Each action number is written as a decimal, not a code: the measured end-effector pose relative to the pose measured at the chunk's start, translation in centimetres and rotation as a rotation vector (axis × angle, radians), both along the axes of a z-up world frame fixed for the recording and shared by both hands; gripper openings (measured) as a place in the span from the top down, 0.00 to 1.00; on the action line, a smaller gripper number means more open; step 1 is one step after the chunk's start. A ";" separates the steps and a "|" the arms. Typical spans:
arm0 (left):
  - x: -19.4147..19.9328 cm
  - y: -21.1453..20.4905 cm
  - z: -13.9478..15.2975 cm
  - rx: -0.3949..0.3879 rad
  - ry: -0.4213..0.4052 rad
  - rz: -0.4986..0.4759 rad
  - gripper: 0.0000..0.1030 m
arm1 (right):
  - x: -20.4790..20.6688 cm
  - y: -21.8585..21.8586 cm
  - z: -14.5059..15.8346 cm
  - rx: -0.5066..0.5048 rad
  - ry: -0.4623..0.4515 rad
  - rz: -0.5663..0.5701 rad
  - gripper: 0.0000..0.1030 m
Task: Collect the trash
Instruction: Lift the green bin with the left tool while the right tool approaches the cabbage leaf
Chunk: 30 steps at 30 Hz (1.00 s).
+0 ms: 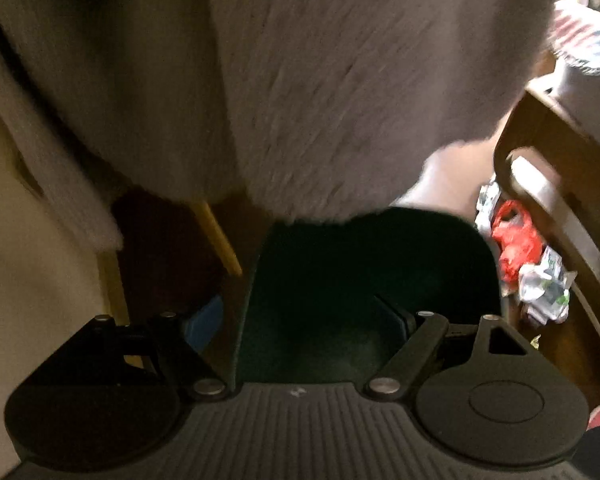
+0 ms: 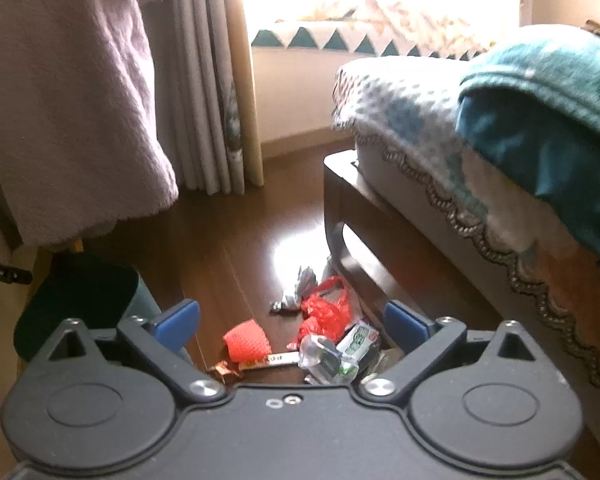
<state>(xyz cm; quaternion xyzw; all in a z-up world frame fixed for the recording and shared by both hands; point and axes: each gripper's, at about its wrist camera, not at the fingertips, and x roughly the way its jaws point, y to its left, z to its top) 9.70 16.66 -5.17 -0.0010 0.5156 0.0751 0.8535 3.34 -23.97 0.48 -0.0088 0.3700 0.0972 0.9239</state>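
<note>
One dark green bin (image 2: 76, 300) stands left of the wide-open right gripper (image 2: 292, 322), whose two blue fingers (image 2: 180, 316) frame floor litter: one red plastic bag (image 2: 326, 312), one red mesh sleeve (image 2: 247, 338), several crumpled wrappers (image 2: 340, 354); the left gripper's (image 1: 300, 320) state is unclear.

- Ahead of your right gripper (image 2: 292, 322), the trash pile (image 2: 324, 332) lies on the floor (image 2: 228, 248), hard against the foot of the bed frame (image 2: 340, 216) on its right.
- The bin (image 2: 80, 300) stands left of the pile, apart from it.
- A hanging towel (image 2: 72, 100) drops above and behind the bin; the curtain (image 2: 212, 80) hangs to its right.
- A blanket (image 2: 540, 92) lies on the bed.
- In your left view, the bin (image 1: 360, 288) sits between the fingers, the pile (image 1: 528, 256) to its right.
</note>
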 end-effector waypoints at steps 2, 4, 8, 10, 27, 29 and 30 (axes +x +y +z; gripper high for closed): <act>0.7 1.3 -2.1 -0.016 0.032 0.022 0.21 | 0.8 -0.2 -0.9 -0.011 0.017 0.021 0.07; 1.3 1.7 -3.9 0.018 0.062 0.018 0.21 | 1.6 -0.2 -2.0 -0.031 0.034 0.036 0.09; 1.7 2.3 -6.4 0.033 0.099 0.009 0.22 | 2.7 -0.4 -4.3 -0.063 0.079 0.066 0.10; 1.9 2.7 -7.3 0.050 0.109 0.012 0.29 | 3.3 -0.5 -5.6 -0.068 0.105 0.069 0.10; 1.6 1.5 -8.2 0.080 0.161 0.039 0.92 | 5.2 0.6 -12.1 -0.118 0.241 0.135 0.24; 0.8 0.2 -7.3 0.075 0.139 0.021 0.95 | 5.4 0.8 -13.3 -0.122 0.267 0.157 0.27; 0.6 -0.3 -6.8 0.062 0.129 0.021 0.97 | 5.5 0.9 -14.1 -0.123 0.289 0.167 0.28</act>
